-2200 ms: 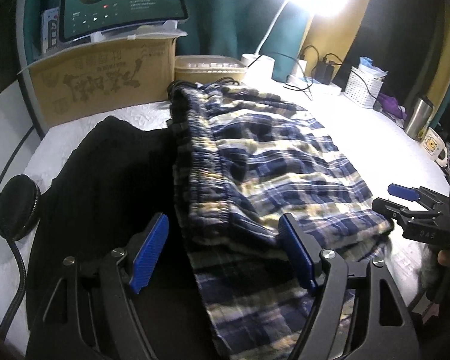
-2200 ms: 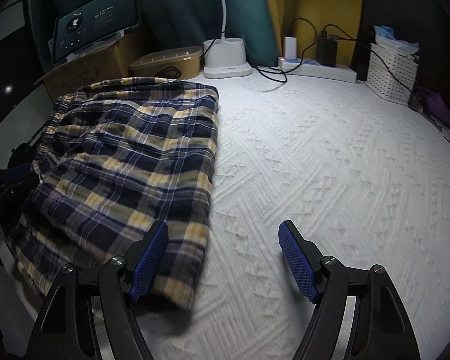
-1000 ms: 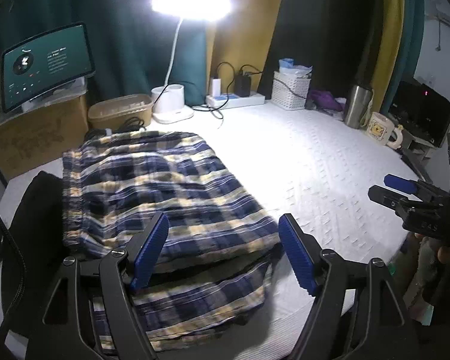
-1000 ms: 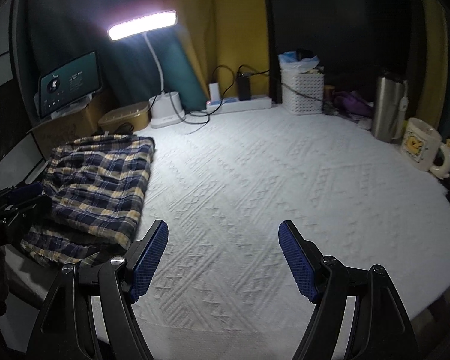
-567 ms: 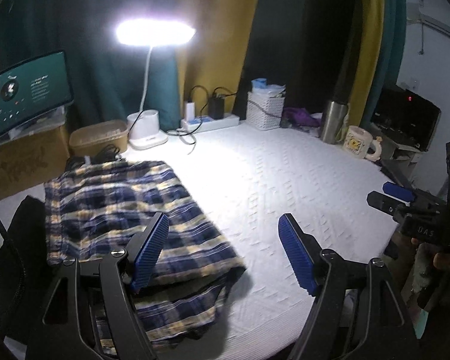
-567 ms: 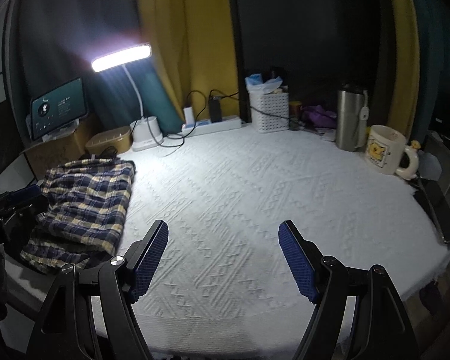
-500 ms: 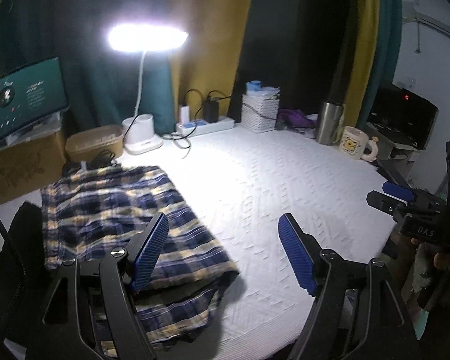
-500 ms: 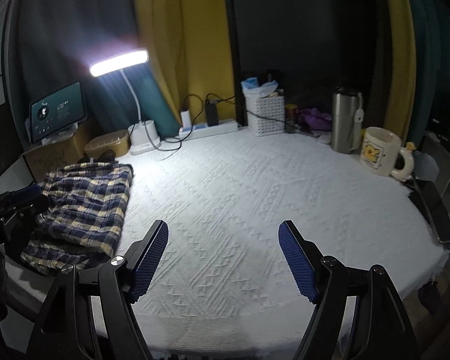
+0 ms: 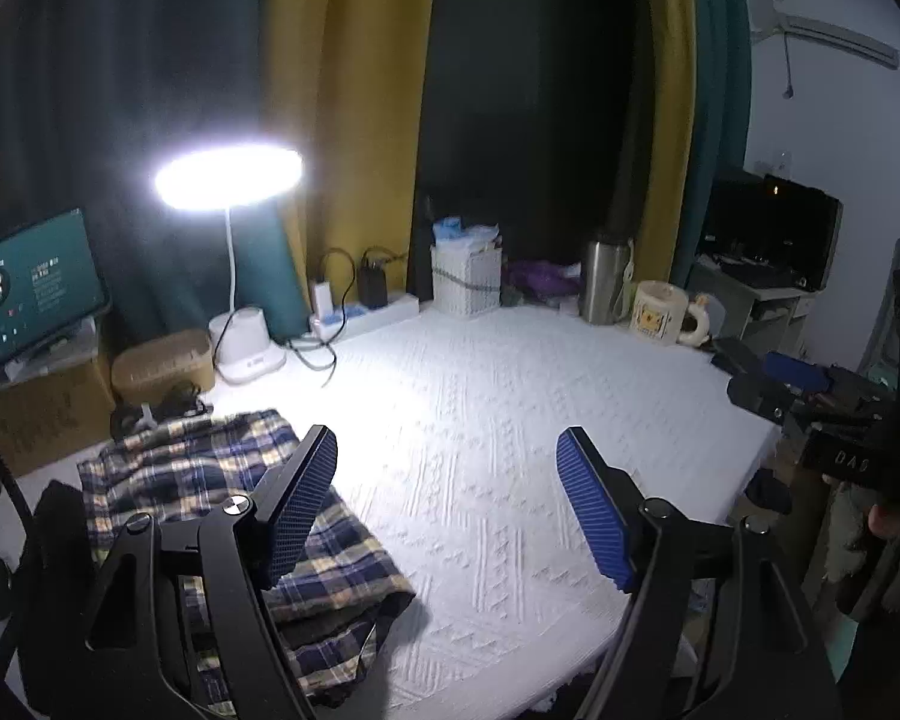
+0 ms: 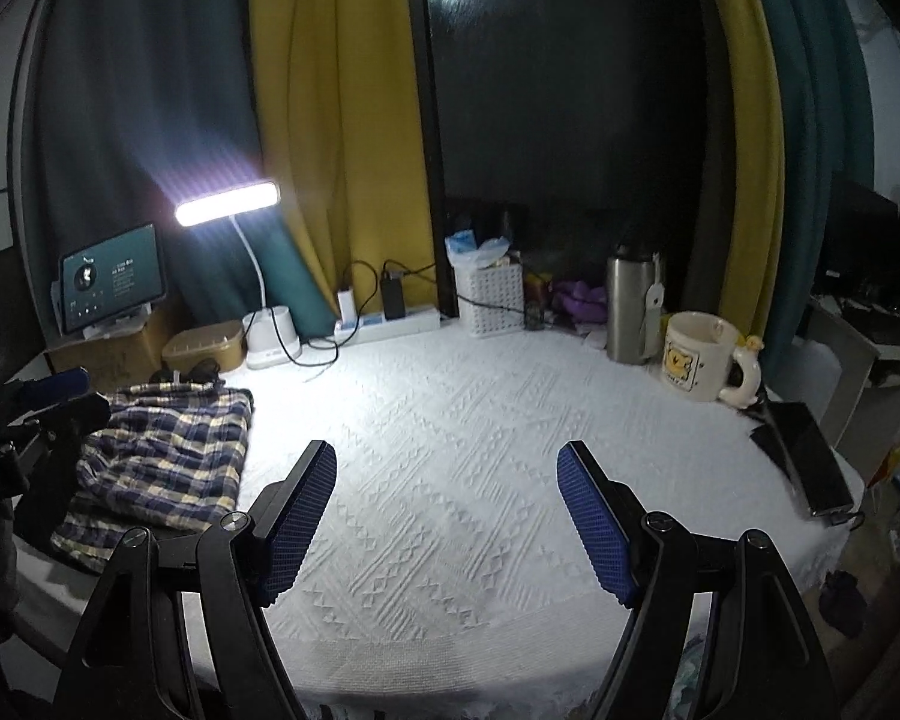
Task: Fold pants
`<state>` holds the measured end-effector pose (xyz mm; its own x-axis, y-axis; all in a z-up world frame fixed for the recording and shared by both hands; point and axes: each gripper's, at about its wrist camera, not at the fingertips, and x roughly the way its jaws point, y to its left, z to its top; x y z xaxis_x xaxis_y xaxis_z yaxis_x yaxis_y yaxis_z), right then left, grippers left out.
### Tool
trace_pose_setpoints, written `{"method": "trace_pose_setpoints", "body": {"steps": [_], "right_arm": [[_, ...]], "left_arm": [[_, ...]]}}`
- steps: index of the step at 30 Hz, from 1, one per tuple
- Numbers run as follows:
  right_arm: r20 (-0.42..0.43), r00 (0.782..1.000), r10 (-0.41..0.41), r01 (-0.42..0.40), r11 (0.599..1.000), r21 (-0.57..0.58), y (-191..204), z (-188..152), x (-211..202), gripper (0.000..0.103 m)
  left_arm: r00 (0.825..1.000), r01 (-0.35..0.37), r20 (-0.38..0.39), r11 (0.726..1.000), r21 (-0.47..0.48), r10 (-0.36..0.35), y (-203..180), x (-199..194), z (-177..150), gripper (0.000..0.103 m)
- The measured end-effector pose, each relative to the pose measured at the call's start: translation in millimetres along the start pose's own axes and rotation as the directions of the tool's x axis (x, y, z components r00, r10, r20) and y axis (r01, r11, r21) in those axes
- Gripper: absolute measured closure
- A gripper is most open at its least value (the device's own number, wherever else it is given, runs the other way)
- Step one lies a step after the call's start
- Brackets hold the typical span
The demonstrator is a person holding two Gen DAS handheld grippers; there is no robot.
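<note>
The blue, yellow and white plaid pants [image 9: 210,480] lie folded in a stack at the left end of the white textured cloth [image 9: 510,420]. They also show in the right wrist view [image 10: 168,456]. My left gripper [image 9: 447,504] is open and empty, held above the table's near edge, to the right of the pants. My right gripper [image 10: 447,516] is open and empty, raised over the middle of the cloth. It appears at the right edge of the left wrist view [image 9: 780,378]. A lower layer of the pants hangs past the table's front edge.
A lit desk lamp [image 9: 228,180], a tablet [image 9: 30,294] on a cardboard box, a tan container [image 9: 162,360], a power strip [image 10: 390,321], a white basket [image 10: 489,294], a steel flask [image 10: 630,306], a mug [image 10: 699,357] and a phone [image 10: 810,456] ring the table. A black garment [image 9: 54,516] lies left of the pants.
Both grippers have pulled back and up from the pants, open and empty throughout. The folded pants have stayed in place at the left.
</note>
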<state>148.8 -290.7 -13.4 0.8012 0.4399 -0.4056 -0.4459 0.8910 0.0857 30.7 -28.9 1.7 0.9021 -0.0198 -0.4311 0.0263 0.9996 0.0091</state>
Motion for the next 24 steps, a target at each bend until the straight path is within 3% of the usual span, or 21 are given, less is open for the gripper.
{"method": "trace_pose_setpoints", "body": {"steps": [24], "right_arm": [[0.126, 0.992, -0.031, 0.038, 0.998, -0.054, 19, 33, -53, 0.022]], "left_arm": [[0.985, -0.032, 0.167, 0.999, 0.008, 0.03, -1, -56, 24, 0.027]]}}
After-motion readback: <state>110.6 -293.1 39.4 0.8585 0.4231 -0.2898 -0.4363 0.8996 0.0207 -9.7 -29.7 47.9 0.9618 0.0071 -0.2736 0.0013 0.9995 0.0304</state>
